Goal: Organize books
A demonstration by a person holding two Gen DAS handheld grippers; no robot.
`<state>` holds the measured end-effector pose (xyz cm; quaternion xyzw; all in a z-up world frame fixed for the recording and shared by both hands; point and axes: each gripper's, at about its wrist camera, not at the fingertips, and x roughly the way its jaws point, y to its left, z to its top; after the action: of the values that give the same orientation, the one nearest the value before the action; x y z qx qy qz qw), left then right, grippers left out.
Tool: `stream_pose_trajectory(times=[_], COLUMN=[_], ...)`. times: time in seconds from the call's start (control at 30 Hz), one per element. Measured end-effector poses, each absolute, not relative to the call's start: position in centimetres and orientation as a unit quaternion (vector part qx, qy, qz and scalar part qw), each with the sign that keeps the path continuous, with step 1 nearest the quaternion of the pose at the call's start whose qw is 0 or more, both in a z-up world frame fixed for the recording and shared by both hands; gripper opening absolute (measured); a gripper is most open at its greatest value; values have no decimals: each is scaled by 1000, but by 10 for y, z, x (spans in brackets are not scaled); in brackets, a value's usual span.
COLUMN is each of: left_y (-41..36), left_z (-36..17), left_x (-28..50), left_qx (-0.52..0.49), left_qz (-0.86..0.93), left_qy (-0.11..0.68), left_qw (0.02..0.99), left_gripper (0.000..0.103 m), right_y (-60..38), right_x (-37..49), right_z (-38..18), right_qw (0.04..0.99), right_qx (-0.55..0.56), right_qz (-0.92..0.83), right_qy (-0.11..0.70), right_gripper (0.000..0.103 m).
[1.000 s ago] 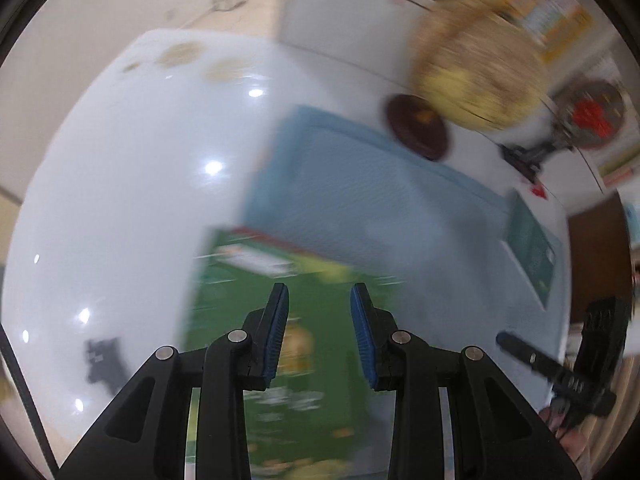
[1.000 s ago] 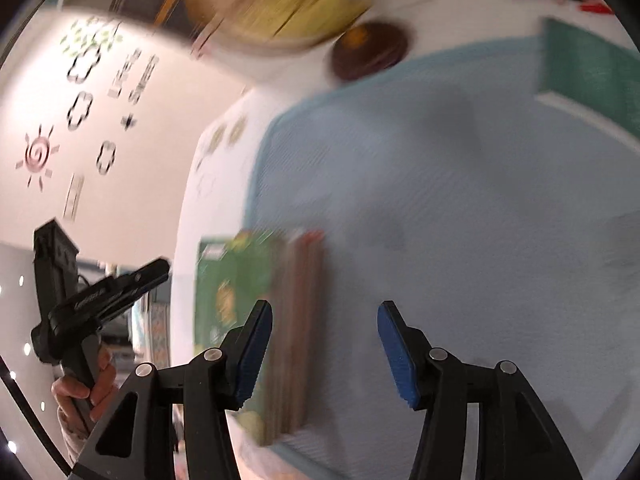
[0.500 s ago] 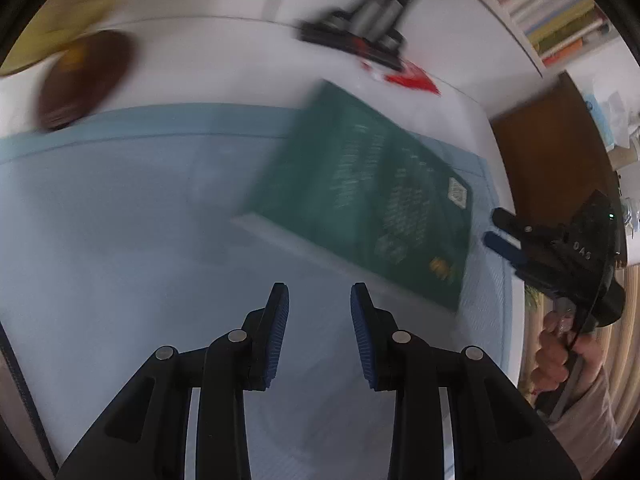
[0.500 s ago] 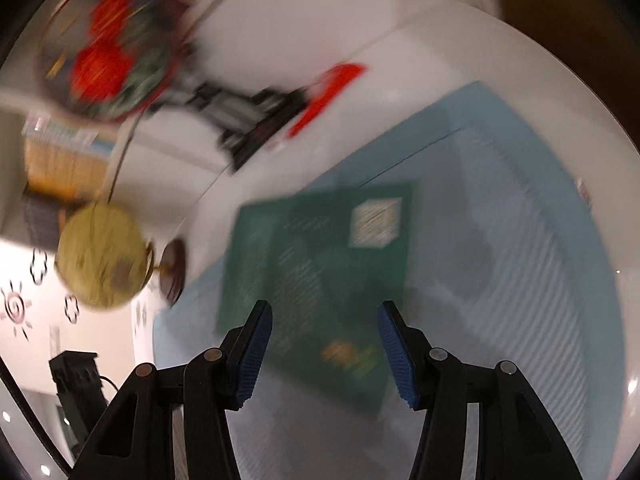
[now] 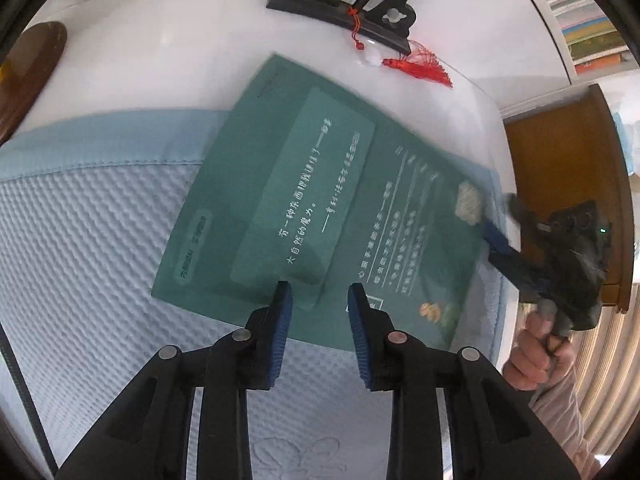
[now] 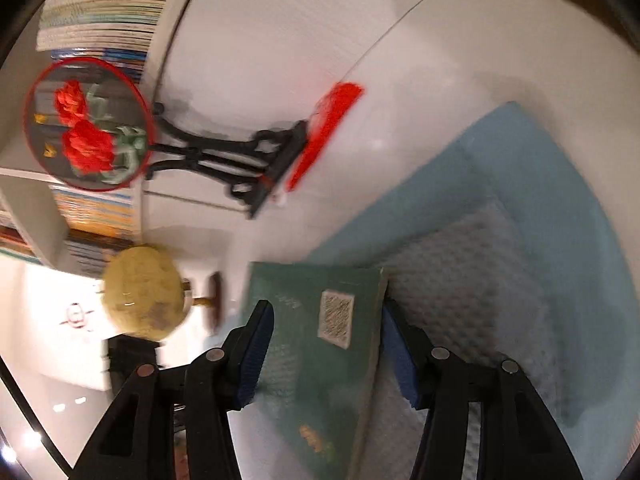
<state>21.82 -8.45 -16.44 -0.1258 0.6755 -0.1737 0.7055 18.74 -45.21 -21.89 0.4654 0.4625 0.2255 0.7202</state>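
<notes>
Teal and flat, the book [image 5: 320, 208] lies back cover up on a pale blue quilted mat [image 5: 100, 240], one corner reaching past the mat's edge onto the white counter [image 5: 160, 60]. White lettering and a small code patch show on its cover.

The left gripper [image 5: 318, 300] hangs over the book's near edge, pointing steeply down. Its jaws have just been closing and now stand a narrow gap apart with nothing between them; whether the tips touch the cover cannot be told.

The right gripper [image 6: 326, 332] comes in low at the book's right-hand end, its jaws about half open and straddling that end: one blue pad [image 6: 394, 344] sits just beside the book's edge, while the other stands over the cover. The view is blurred, so whether either pad touches the book cannot be told. From the left wrist view the right gripper [image 5: 494, 236] shows at the book's far right corner, a hand [image 5: 536, 356] gripping its handle.

Beyond the mat stand a black carved stand [image 5: 352, 4] with a red tassel [image 5: 424, 68], a round fan [image 6: 88, 124] painted with red flowers, and a yellow globe [image 6: 144, 296].
</notes>
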Motion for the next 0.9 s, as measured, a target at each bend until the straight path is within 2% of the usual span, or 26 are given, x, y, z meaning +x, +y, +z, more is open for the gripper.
stream_pose_trajectory(times=[0.07, 0.17, 0.2, 0.23, 0.3, 0.43, 0.67, 0.9], left_y=[-89, -96, -96, -94, -90, -83, -14, 98], left_z=[-165, -167, -168, -168, -169, -160, -104, -85], left_x=[221, 223, 223, 223, 225, 218, 155, 74], left_qx=[-117, -106, -108, -111, -127, -128, -139, -179], left_qz=[-174, -175, -175, -174, -170, -171, -134, -54], left_qy=[675, 672, 672, 673, 675, 666, 632, 630], left_qw=[707, 711, 711, 711, 706, 715, 750, 754], left_gripper=[26, 26, 26, 26, 23, 23, 23, 23], right_y=[-441, -425, -431, -436, -438, -410, -293, -164], right_x=[184, 186, 184, 182, 174, 164, 101, -4], right_z=[-208, -219, -224, -226, -215, -166, -38, -31], right_qw=[712, 731, 730, 725, 728, 765, 860, 836], right_qx=[462, 397, 411, 429, 443, 365, 68, -120], right_qz=[290, 241, 228, 227, 228, 250, 271, 323], right_qy=[443, 499, 496, 488, 470, 467, 426, 427], right_gripper=[52, 42, 24, 13, 10, 6, 6, 9])
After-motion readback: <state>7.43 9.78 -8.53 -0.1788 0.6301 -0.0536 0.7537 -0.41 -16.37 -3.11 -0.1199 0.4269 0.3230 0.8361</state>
